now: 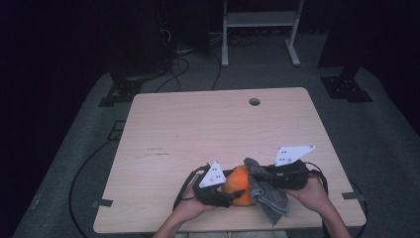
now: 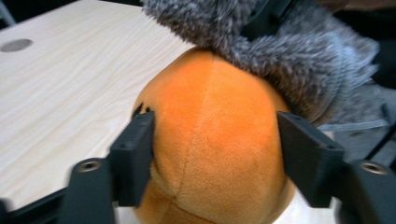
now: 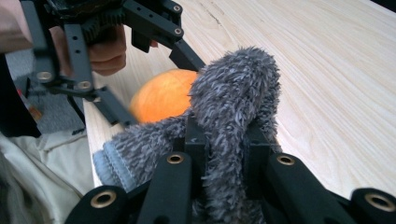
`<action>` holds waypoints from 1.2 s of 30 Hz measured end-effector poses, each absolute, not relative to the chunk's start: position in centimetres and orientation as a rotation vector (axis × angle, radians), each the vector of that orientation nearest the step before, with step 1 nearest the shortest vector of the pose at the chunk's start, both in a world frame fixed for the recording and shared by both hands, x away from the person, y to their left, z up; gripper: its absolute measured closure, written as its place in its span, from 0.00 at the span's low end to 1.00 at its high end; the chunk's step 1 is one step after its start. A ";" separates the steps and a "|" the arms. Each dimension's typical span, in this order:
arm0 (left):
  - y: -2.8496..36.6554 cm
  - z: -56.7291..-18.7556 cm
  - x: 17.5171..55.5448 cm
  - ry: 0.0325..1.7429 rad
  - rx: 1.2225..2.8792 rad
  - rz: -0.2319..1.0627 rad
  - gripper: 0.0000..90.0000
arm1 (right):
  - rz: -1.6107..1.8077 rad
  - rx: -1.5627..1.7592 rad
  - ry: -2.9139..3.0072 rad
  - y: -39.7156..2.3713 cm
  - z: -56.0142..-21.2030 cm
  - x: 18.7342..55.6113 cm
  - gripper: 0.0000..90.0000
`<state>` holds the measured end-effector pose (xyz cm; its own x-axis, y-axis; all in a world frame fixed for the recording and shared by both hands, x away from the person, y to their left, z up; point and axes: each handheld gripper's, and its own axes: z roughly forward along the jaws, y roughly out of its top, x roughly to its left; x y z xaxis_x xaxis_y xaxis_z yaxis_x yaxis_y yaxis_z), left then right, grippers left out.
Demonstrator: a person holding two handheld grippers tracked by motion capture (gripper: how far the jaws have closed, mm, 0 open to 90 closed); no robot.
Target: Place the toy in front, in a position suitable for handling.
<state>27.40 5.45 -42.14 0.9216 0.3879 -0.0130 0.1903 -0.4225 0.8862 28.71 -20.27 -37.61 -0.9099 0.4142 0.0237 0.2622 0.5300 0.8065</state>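
Observation:
An orange plush ball (image 1: 240, 187) lies near the table's front edge. My left gripper (image 1: 234, 189) reaches in from the left, its jaws one on each side of the ball. In the left gripper view both pads touch the ball (image 2: 210, 116), the left one denting it slightly. A grey fuzzy cloth (image 1: 268, 196) drapes over the ball's right side and hangs toward the table edge. My right gripper (image 1: 258, 173) comes from the right. In its own view the right gripper (image 3: 224, 144) is shut on a fold of the cloth (image 3: 233, 88), with the ball (image 3: 163, 95) behind.
The wooden table (image 1: 198, 124) has a round cable hole (image 1: 254, 101) near its far edge. A white metal stand (image 1: 260, 29) and cables (image 1: 178, 69) are on the grey floor beyond. Both hands work close to the table's front edge.

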 end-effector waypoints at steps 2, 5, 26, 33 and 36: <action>5.0 -41.9 27.8 0.471 2.017 0.212 0.20 | 1.346 0.579 2.589 -19.8 -37.6 28.5 0.85; 4.8 -42.0 27.7 0.464 2.049 0.267 0.24 | 1.348 0.494 2.597 -18.0 -37.6 27.7 0.85; 7.0 -42.0 28.8 0.478 2.012 0.207 0.24 | 1.309 0.595 2.554 -20.0 -38.8 28.5 0.85; 7.1 -42.2 28.5 0.427 2.027 0.255 0.36 | 1.297 0.489 2.544 -17.7 -38.5 27.6 0.84; 7.9 -42.4 28.7 0.426 2.033 0.221 0.37 | 1.308 0.540 2.552 -18.7 -39.0 28.0 0.84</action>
<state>28.69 7.88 -42.43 0.9211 0.3887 -0.0234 0.2051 -0.4330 0.8778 28.04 -18.69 -38.95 -0.9075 0.4191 -0.0298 0.2205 0.5354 0.8153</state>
